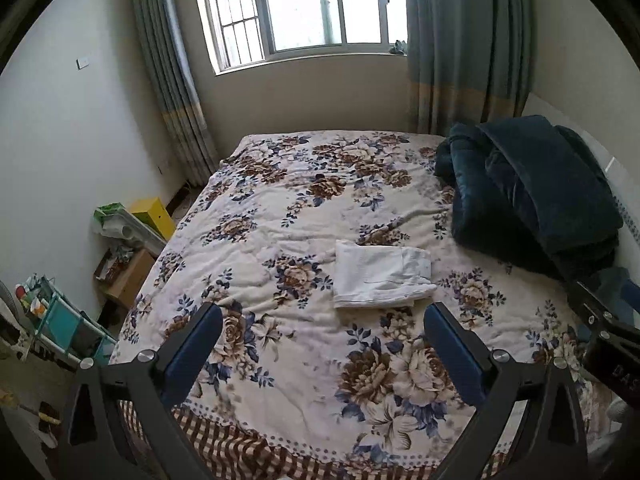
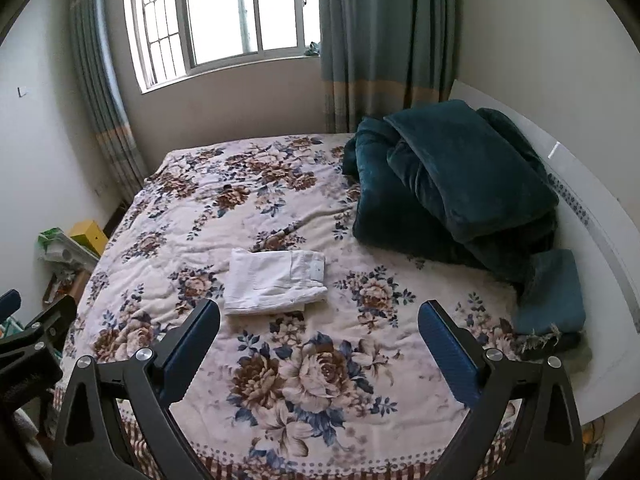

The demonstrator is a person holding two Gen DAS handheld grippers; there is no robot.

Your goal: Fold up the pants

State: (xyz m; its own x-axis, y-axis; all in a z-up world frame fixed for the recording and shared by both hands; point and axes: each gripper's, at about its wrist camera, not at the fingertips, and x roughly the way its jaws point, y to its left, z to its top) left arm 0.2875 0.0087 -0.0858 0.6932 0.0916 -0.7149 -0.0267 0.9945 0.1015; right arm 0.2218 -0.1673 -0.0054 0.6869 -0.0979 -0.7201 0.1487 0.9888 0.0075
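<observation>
White cotton pants (image 1: 382, 274), folded into a compact rectangular stack, sit mid-frame in the left wrist view, flat on the floral quilted bedspread (image 1: 280, 360) w/ brown and blue blooms. Left gripper (image 1: 323, 328) hangs above the bed's near part, blue-padded fingers spread wide, nothing btwn them. Stack lies just beyond its tips, slightly right of centre.

Over to the right wrist view: same pants (image 2: 276, 282) now land left of centre, right by the left fingertip, while the right gripper (image 2: 319, 322) also gapes wide and empty. So the stack sits btwn the two tools, ahead of both, about equally near each.

Long axis runs left-right across both frames; waistband w/ button at the right end, folded edge left.

Dark teal plush blanket (image 2: 460, 184) heaps at upper right, well apart from the pants. Judging by that tidy stack, folding looks about done; any last move would likely come straight ahead.
</observation>
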